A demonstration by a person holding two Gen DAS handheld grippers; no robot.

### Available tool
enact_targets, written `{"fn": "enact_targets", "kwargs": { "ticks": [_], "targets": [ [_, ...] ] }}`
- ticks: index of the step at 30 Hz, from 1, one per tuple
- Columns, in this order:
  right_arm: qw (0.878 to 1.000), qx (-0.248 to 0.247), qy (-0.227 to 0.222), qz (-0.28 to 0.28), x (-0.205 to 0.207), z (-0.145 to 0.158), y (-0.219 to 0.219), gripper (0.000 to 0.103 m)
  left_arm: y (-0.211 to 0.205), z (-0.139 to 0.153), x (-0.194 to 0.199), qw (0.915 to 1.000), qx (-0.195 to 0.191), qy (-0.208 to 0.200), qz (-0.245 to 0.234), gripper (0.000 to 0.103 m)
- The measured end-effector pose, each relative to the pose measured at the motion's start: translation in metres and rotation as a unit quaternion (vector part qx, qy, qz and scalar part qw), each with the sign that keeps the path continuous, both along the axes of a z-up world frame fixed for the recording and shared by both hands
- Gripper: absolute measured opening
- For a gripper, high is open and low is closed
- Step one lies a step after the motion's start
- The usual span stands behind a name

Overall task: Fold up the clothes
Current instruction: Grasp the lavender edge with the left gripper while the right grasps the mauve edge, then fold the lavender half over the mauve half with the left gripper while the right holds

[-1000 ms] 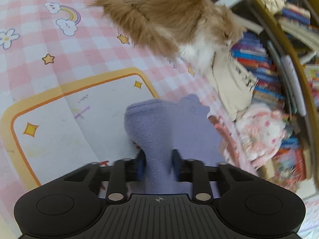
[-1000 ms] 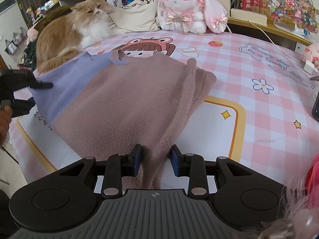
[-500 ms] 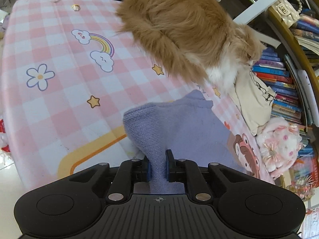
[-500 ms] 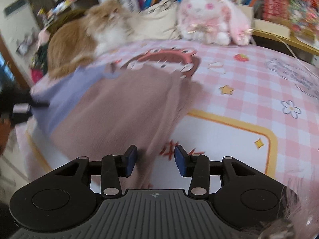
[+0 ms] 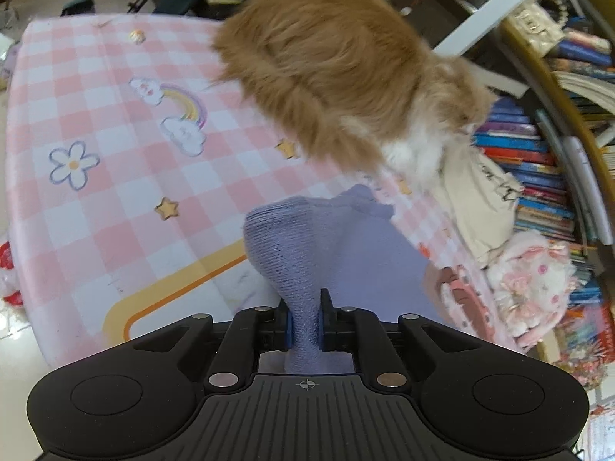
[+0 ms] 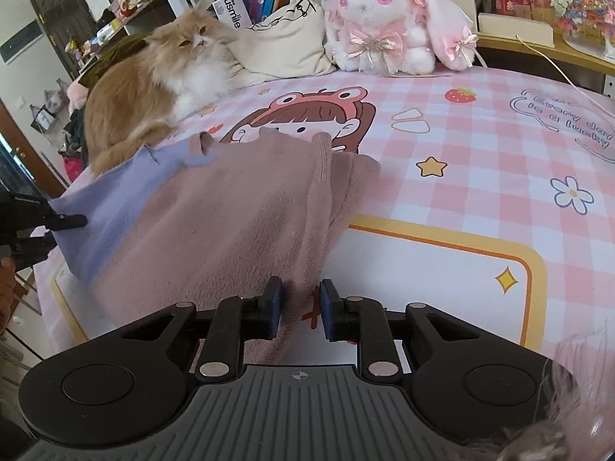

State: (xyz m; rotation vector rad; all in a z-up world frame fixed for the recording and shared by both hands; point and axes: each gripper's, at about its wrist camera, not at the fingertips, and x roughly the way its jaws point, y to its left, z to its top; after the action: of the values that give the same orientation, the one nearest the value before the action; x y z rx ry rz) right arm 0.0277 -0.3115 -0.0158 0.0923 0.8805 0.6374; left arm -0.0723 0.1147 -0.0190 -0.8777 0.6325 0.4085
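Two claws work one garment [image 6: 215, 230], a knit piece in dusty pink with a lilac panel, spread over a pink checked tabletop [image 6: 480, 161]. The left claw [image 5: 304, 322] is clenched on a bunched fold of the lilac knit, its blue pads pressing the cloth from both sides. A second ago those pads stood wider around the same fold; since then they have drawn tight, and the cloth ahead of them rises in a taut, narrow neck. The view beyond that claw has shifted as well: the rainbow and flower prints now lie ahead and to the left of it, where before mostly the yellow-bordered white panel showed.

The right claw [image 6: 300, 307] has its jaws closing, with the pink edge of the garment running between them; the left pad touches the cloth while a gap shows before the right pad. Half a second ago these jaws stood wider. Seen from the right claw, the left one bites the lilac corner far to the left.

A ginger and white cat [image 6: 153, 88] sits beyond the garment, ahead of both claws, close to the lilac edge. A plush rabbit [image 6: 388, 19] and a cream cloth bag [image 6: 284, 46] lie farther back against the bookshelf [image 5: 538, 161].
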Motion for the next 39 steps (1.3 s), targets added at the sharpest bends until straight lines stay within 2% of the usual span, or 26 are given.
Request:
{"fn": "enact_targets", "kwargs": {
  "ticks": [4, 8, 12, 14, 15, 16, 17, 18, 19, 20, 21, 22, 24, 25, 26, 27, 29, 34, 36, 38, 39],
  "targets": [
    [1.0, 0.009, 0.004, 0.001, 0.001, -0.002, -0.002, 0.02, -0.018, 0.025, -0.001, 0.9985, 0.025, -0.039, -0.029, 0.009],
    [1.0, 0.015, 0.007, 0.004, 0.003, -0.003, -0.003, 0.02, -0.049, 0.062, 0.005, 0.9918, 0.066, -0.075, -0.079, 0.009],
    [1.0, 0.019, 0.007, 0.005, 0.003, -0.004, -0.004, 0.02, -0.099, 0.103, 0.014, 0.973, 0.13, -0.107, -0.158, 0.009],
    [1.0, 0.022, 0.007, 0.005, 0.003, -0.005, -0.005, 0.02, -0.133, 0.118, 0.016, 0.9558, 0.164, -0.118, -0.213, 0.009],
    [1.0, 0.024, 0.007, 0.005, 0.004, -0.005, -0.005, 0.02, -0.151, 0.123, 0.016, 0.9446, 0.186, -0.118, -0.244, 0.01],
    [1.0, 0.026, 0.008, 0.005, 0.004, -0.006, -0.006, 0.02, -0.173, 0.126, 0.015, 0.9281, 0.217, -0.108, -0.283, 0.011],
    [1.0, 0.029, 0.009, 0.004, 0.004, -0.006, -0.007, 0.02, -0.196, 0.115, 0.017, 0.9054, 0.256, -0.08, -0.329, 0.013],
    [0.999, 0.033, 0.012, 0.004, 0.005, -0.006, -0.008, 0.02, -0.219, 0.104, 0.019, 0.8778, 0.296, -0.05, -0.374, 0.017],
    [0.999, 0.037, 0.016, 0.003, 0.006, -0.007, -0.009, 0.02, -0.242, 0.092, 0.02, 0.8455, 0.334, -0.019, -0.416, 0.02],
    [0.999, 0.043, 0.022, 0.002, 0.007, -0.007, -0.011, 0.02, -0.265, 0.081, 0.022, 0.8088, 0.37, 0.012, -0.457, 0.024],
    [0.998, 0.05, 0.029, -0.001, 0.009, -0.007, -0.012, 0.02, -0.281, 0.062, 0.022, 0.777, 0.399, 0.046, -0.485, 0.031],
    [0.998, 0.056, 0.038, -0.004, 0.011, -0.008, -0.014, 0.02, -0.296, 0.042, 0.022, 0.7432, 0.426, 0.08, -0.51, 0.033],
    [0.996, 0.066, 0.051, -0.009, 0.013, -0.008, -0.016, 0.02, -0.312, 0.023, 0.014, 0.6971, 0.481, 0.086, -0.525, 0.045],
    [0.996, 0.068, 0.054, -0.01, 0.014, -0.008, -0.017, 0.02, -0.32, 0.014, 0.009, 0.6734, 0.508, 0.088, -0.53, 0.045],
    [0.996, 0.069, 0.054, -0.009, 0.014, -0.008, -0.017, 0.02, -0.321, 0.013, 0.008, 0.6694, 0.513, 0.089, -0.53, 0.045],
    [0.996, 0.071, 0.056, -0.009, 0.014, -0.008, -0.018, 0.02, -0.322, 0.014, 0.008, 0.6677, 0.516, 0.09, -0.529, 0.047],
    [0.995, 0.077, 0.065, -0.012, 0.015, -0.008, -0.02, 0.02, -0.314, 0.022, 0.011, 0.6918, 0.486, 0.084, -0.528, 0.052],
    [0.987, 0.113, 0.105, -0.052, 0.013, -0.007, -0.046, 0.034, -0.275, 0.065, 0.009, 0.7948, 0.35, 0.051, -0.493, 0.054],
    [0.982, 0.131, 0.115, -0.068, 0.01, -0.003, -0.059, 0.034, -0.254, 0.089, 0.002, 0.8266, 0.308, 0.026, -0.47, 0.063],
    [0.977, 0.161, 0.118, -0.079, 0.009, 0.004, -0.07, 0.034, -0.226, 0.113, -0.006, 0.8589, 0.28, -0.022, -0.428, 0.072],
    [0.972, 0.182, 0.121, -0.083, 0.009, 0.007, -0.074, 0.034, -0.214, 0.119, -0.006, 0.8732, 0.268, -0.033, -0.406, 0.073]
  ]
}}
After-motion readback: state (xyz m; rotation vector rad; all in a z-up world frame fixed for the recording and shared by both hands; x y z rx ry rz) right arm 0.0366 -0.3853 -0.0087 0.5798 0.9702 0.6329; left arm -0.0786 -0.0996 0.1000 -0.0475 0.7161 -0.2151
